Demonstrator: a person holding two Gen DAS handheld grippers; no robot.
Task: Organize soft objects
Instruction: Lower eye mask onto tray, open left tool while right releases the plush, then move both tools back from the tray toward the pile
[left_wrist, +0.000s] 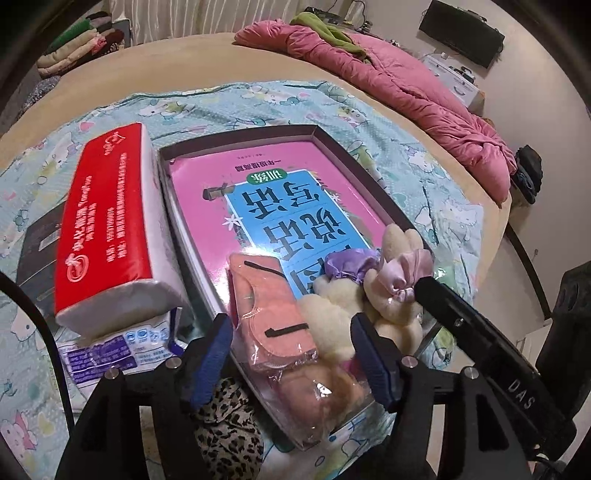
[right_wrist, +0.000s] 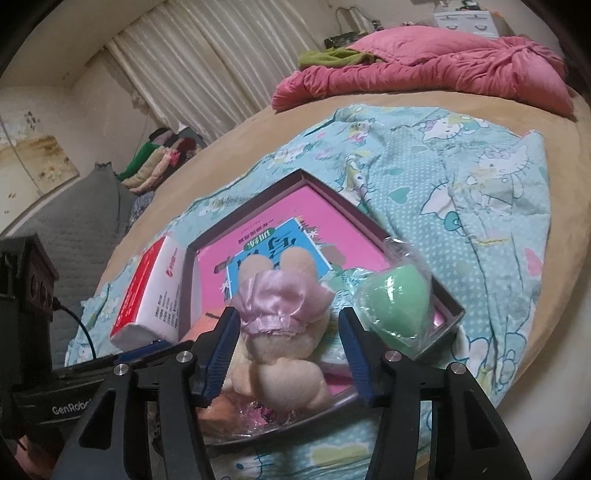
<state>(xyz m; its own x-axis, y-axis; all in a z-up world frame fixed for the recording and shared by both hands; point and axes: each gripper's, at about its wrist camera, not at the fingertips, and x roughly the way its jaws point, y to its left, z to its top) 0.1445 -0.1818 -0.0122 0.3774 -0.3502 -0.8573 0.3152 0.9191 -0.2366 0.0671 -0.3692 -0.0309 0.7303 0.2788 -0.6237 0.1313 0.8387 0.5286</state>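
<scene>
A shallow box (left_wrist: 334, 138) with a pink book in it lies on the bed. At its near end sit a clear bag of salmon cloth pieces (left_wrist: 273, 325), a purple-dressed plush (left_wrist: 347, 269) and a pink-dressed plush (left_wrist: 395, 280). My left gripper (left_wrist: 295, 360) is open, with the bag lying between its blue pads. My right gripper (right_wrist: 286, 350) is open around the pink-dressed plush (right_wrist: 280, 325), its pads just clear of it. A bagged green heart sponge (right_wrist: 391, 310) rests at the box's right corner.
A red and white tissue pack (left_wrist: 107, 229) lies left of the box on a blue-printed pack (left_wrist: 110, 354). Leopard-print fabric (left_wrist: 229, 424) is under my left gripper. A cartoon-print blue sheet (right_wrist: 461, 192) covers the bed, with a pink quilt (left_wrist: 406, 92) at the far side.
</scene>
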